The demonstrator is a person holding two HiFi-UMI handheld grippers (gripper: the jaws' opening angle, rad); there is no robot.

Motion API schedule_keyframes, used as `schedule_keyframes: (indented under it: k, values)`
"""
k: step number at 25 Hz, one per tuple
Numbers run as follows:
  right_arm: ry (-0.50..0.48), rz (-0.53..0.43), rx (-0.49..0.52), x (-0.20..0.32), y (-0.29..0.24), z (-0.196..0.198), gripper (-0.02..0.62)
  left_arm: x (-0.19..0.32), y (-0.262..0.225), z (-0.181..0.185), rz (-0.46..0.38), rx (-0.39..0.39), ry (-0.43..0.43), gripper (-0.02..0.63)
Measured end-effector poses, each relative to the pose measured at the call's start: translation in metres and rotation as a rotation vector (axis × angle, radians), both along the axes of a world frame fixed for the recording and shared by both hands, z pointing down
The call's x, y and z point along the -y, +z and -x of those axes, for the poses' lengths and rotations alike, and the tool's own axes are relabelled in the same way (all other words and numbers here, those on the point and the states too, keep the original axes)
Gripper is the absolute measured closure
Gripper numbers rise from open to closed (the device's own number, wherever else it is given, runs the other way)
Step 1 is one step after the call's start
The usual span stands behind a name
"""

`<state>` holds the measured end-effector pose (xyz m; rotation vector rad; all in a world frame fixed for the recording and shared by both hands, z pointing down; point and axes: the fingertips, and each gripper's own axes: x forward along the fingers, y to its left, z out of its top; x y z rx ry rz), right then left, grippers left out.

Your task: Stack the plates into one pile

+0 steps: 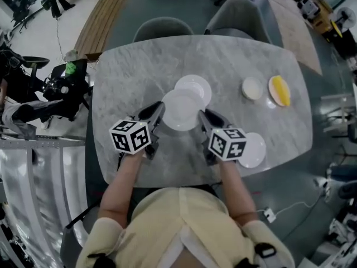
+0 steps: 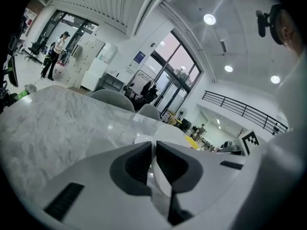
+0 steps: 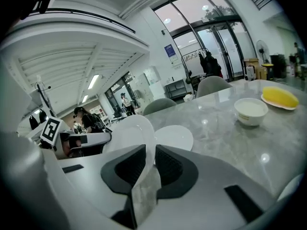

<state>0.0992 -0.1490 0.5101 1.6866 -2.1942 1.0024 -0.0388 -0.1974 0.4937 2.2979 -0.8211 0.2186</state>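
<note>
Over table (image 1: 128,77) centre, a plate (image 1: 179,110) is pinched at both rims: by the left gripper (image 1: 160,107) at nine o'clock, by the right gripper (image 1: 201,114) at three. A second plate (image 1: 197,85) lies just beside it, at one o'clock.

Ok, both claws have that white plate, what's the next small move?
Probably shift the held plate a little farther away until it sits squarely over the far plate, then lower it. The left claw and right claw grip its opposite rims, and it only partly overlaps that plate.
</note>
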Motion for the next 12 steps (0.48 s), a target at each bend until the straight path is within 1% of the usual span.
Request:
schedule_keyframes:
  k: [3,5,12]
  values:
    - [0.011,0.018,-0.004,0.009,0.009,-0.017,0.534,0.01,0.011,-0.016,0.019,0.02,-0.012,0.589]
    - [0.013,0.024,-0.033,0.016,0.013,-0.027,0.534,0.016,0.018,-0.026,0.029,0.036,-0.017,0.589]
    - [0.002,0.018,-0.103,0.045,0.023,-0.043,0.532,0.043,0.035,-0.043,0.02,0.121,-0.05,0.583]
